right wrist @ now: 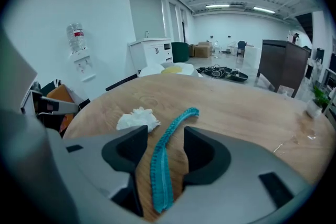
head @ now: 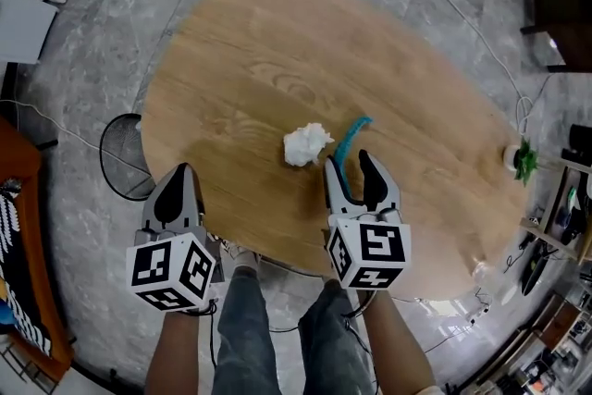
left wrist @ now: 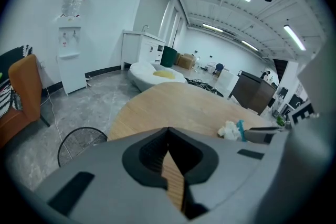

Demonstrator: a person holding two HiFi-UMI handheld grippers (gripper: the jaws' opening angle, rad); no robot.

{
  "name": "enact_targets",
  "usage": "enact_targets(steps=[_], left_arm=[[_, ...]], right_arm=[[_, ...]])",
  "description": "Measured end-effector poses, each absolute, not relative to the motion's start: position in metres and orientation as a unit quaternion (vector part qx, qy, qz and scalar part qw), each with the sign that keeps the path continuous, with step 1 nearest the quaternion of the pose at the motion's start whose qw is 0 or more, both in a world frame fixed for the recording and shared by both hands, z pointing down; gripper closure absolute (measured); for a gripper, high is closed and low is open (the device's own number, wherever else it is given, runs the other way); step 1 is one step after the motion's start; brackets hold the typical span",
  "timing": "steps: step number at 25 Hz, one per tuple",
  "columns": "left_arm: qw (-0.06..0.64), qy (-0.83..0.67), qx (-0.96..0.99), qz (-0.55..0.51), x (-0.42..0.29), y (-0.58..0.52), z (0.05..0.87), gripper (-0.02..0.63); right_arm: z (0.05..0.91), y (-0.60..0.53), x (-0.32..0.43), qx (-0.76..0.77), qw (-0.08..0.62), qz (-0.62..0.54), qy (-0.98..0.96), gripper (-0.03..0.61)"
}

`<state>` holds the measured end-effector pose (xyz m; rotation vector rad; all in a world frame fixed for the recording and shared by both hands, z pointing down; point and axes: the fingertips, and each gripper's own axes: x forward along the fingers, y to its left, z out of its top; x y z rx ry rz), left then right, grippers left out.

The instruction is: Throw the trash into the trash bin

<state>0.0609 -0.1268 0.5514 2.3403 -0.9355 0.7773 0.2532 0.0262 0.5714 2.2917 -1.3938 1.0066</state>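
Note:
A crumpled white tissue (head: 305, 144) (right wrist: 138, 119) (left wrist: 229, 130) and a long teal strip (head: 351, 134) (right wrist: 181, 117) lie side by side near the front of the oval wooden table (head: 259, 60). My right gripper (head: 349, 162) (right wrist: 164, 136) is open, its jaws standing either side of the strip's near end without pressing it. My left gripper (head: 182, 173) (left wrist: 168, 136) hovers over the table's front left edge, shut with nothing in it. A black wire trash bin (head: 123, 154) (left wrist: 79, 141) stands on the floor just left of the table.
An orange chair (head: 18, 199) (left wrist: 23, 86) is at the far left. A small potted plant (head: 524, 160) (right wrist: 317, 97) sits at the table's right edge. A water dispenser (left wrist: 71, 55) stands by the wall, and cables trail over the grey floor.

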Motion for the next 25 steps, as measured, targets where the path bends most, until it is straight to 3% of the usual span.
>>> enact_targets(steps=[9, 18, 25], left_arm=[[0.247, -0.347, 0.858, 0.285, 0.061, -0.139, 0.554, 0.62], [0.249, -0.351, 0.857, 0.284, 0.055, -0.141, 0.555, 0.62], [0.251, -0.358, 0.855, 0.281, 0.047, -0.143, 0.555, 0.62]], right_arm=[[0.581, 0.028, 0.256, 0.792, 0.153, 0.361, -0.469, 0.417], [0.584, 0.025, 0.259, 0.795, 0.169, 0.367, -0.453, 0.536], [0.58, 0.027, 0.259, 0.795, 0.167, 0.368, -0.452, 0.551]])
